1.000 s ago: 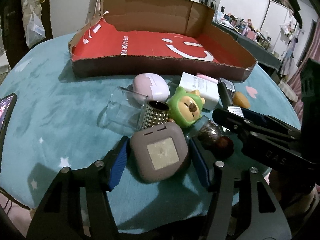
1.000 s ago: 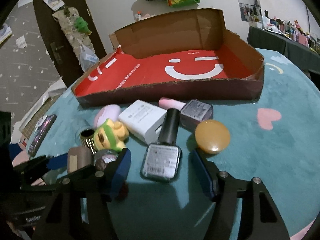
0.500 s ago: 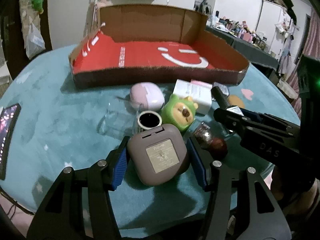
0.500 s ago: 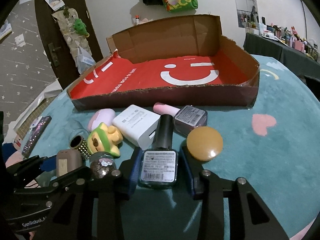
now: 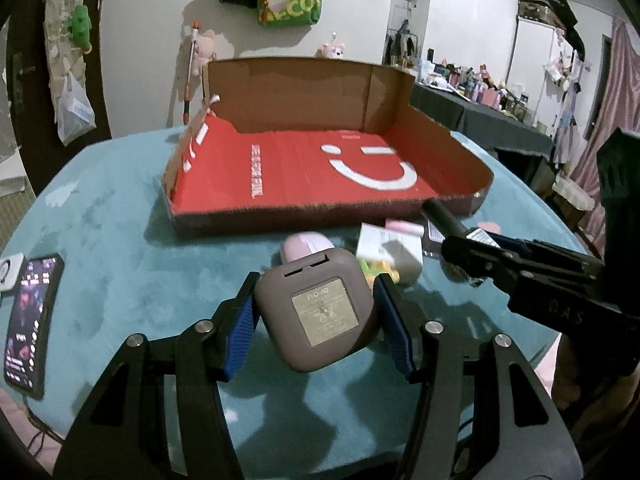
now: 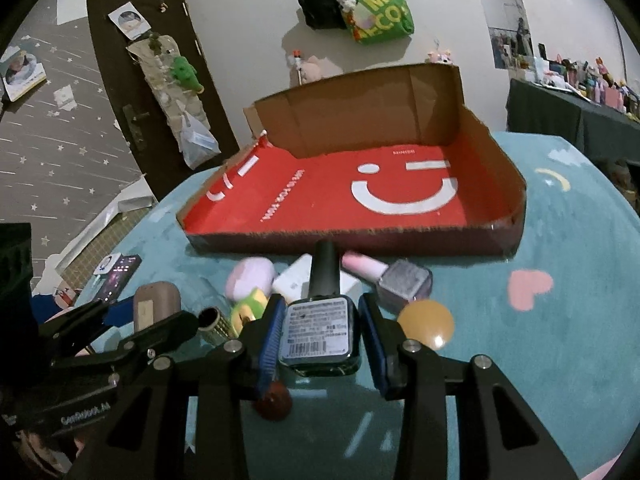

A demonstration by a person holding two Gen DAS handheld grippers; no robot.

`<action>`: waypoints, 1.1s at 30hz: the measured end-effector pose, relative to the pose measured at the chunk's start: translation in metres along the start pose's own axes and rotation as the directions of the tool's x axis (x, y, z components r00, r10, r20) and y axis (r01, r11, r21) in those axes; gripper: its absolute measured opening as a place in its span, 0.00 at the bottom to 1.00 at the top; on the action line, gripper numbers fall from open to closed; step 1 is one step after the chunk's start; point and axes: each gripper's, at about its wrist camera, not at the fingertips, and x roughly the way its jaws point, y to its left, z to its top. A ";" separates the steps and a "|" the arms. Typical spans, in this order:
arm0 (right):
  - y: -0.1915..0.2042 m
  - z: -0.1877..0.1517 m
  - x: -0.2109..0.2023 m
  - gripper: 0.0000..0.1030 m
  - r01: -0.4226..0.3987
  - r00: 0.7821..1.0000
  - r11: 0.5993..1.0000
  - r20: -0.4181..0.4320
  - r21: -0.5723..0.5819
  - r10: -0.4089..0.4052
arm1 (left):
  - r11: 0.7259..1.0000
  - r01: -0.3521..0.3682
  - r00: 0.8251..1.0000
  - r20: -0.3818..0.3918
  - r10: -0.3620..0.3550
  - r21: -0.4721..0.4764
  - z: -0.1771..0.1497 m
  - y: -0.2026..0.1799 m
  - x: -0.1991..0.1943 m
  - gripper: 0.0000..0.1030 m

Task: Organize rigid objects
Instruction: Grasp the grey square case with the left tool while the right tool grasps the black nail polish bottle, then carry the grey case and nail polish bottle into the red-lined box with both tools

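A: What writing can you read?

B: The square label on the taupe case [image 5: 318, 314] says "novo". The green bag [image 6: 380, 8] on the wall shows "MEG" over "ECO". The white lettering beside the smile on the red floor of the cardboard tray [image 6: 514, 208] is too small to read, and so is the barcode sticker on the bottle.

A: And the grippers?

B: The left gripper [image 5: 316, 330] has its blue ribbed pads pressed on both sides of the taupe case, a rounded, matte square held tilted above the teal cloth [image 5: 120, 264]. The right gripper [image 6: 320, 338] is clamped on the dark nail polish bottle [image 6: 318, 328], square glass with a tall black cap pointing at the tray.

A: Where is the rest?

B: In front of the tray's near wall: a pink pebble-shaped case [image 6: 250, 282], a white box [image 6: 296, 282], a lilac polish bottle [image 6: 404, 286] lying on its side, an amber disc [image 6: 426, 322].
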 end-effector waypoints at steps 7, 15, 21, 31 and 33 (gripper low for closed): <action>-0.002 0.015 0.002 0.39 -0.019 1.000 1.000 0.002 -0.002 0.019 | 1.000 0.006 1.000 0.021 -0.006 0.000 0.015 0.006 0.002 0.53; -0.007 0.028 0.005 0.39 -0.025 1.000 1.000 0.010 0.002 0.024 | 1.000 0.007 1.000 0.020 -0.006 -0.009 0.031 0.014 0.008 0.53; -0.006 0.038 0.007 0.39 -0.022 1.000 1.000 0.012 -0.009 0.022 | 1.000 0.011 1.000 0.020 -0.010 -0.017 0.043 0.017 0.013 0.53; -0.012 0.056 0.020 0.39 -0.007 1.000 1.000 0.005 -0.009 0.007 | 1.000 0.014 1.000 -0.004 -0.014 -0.025 0.066 0.028 0.037 0.53; -0.015 0.060 0.026 0.39 -0.001 1.000 1.000 -0.003 -0.008 0.001 | 0.999 0.021 1.000 -0.019 -0.022 -0.030 0.074 0.032 0.047 0.53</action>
